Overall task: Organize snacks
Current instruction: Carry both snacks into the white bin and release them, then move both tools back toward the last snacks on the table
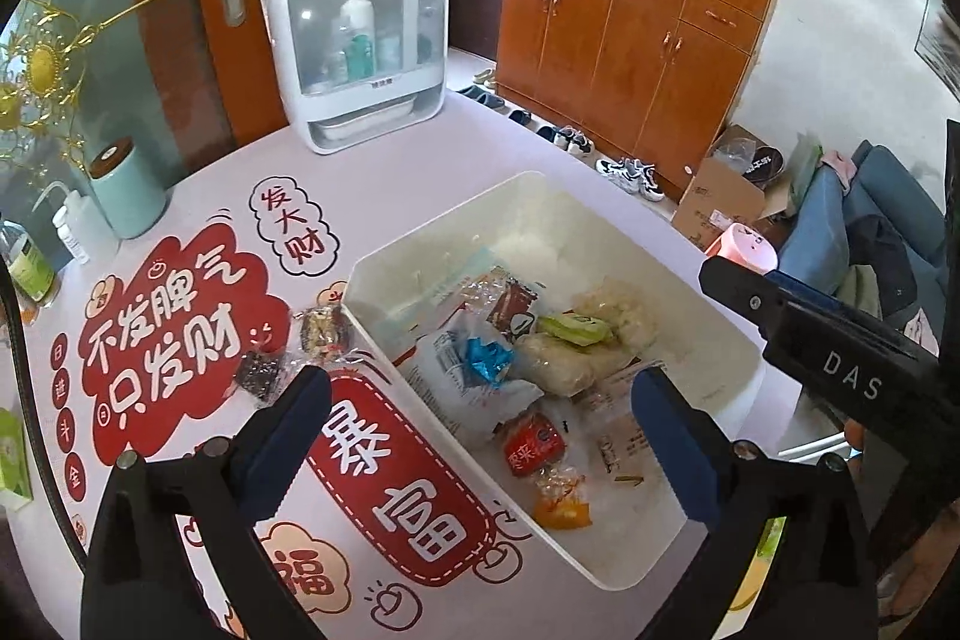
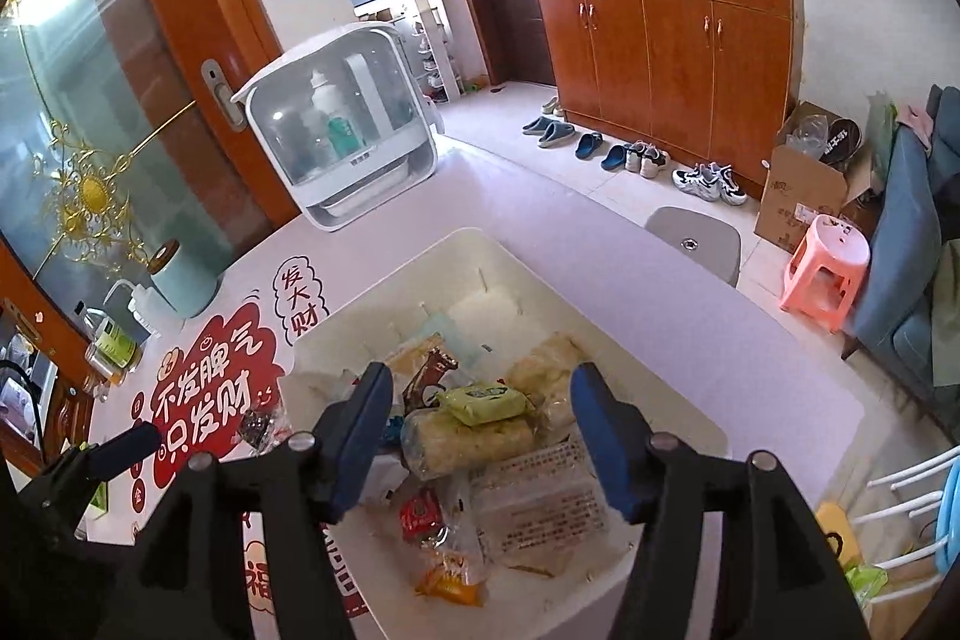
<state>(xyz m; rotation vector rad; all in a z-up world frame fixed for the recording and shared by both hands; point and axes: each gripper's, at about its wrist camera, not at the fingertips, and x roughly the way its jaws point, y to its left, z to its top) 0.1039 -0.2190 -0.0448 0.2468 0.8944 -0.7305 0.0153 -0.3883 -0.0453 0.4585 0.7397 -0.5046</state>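
white bin nearly full, two snacks left outside

**left wrist view.** white plastic rectangular bin (image 1: 708, 244) sits ahead of and below the left gripper (image 1: 480, 436), whose blue-padded jaws stand wide apart with nothing between them. beyond its left finger, on the printed red-and-white tablecloth (image 1: 180, 328), lie two clear-wrapped snacks outside the bin: a dark square one (image 1: 258, 373) close to that fingertip and a brown nutty one (image 1: 324, 331) just past it, touching the bin's near wall. inside the bin are a blue-wrapped candy (image 1: 489, 358), a red round packet (image 1: 534, 442) and an orange packet (image 1: 561, 502). the right gripper (image 1: 840, 346) reaches in from the right, over the bin's far rim.

**right wrist view.** the right gripper's jaws hang partly apart and empty, directly above the bin's pile; a yellow-green wrapped packet (image 2: 483, 400) on pale rice-cake rolls (image 2: 468, 439) lies straight ahead between the fingers.

**risk.** as i judge it, the loose crinkly wrappers could slip from a shallow pinch, and the left finger, sweeping toward the outside snacks, might knock the bin or push the brown one under its wall.
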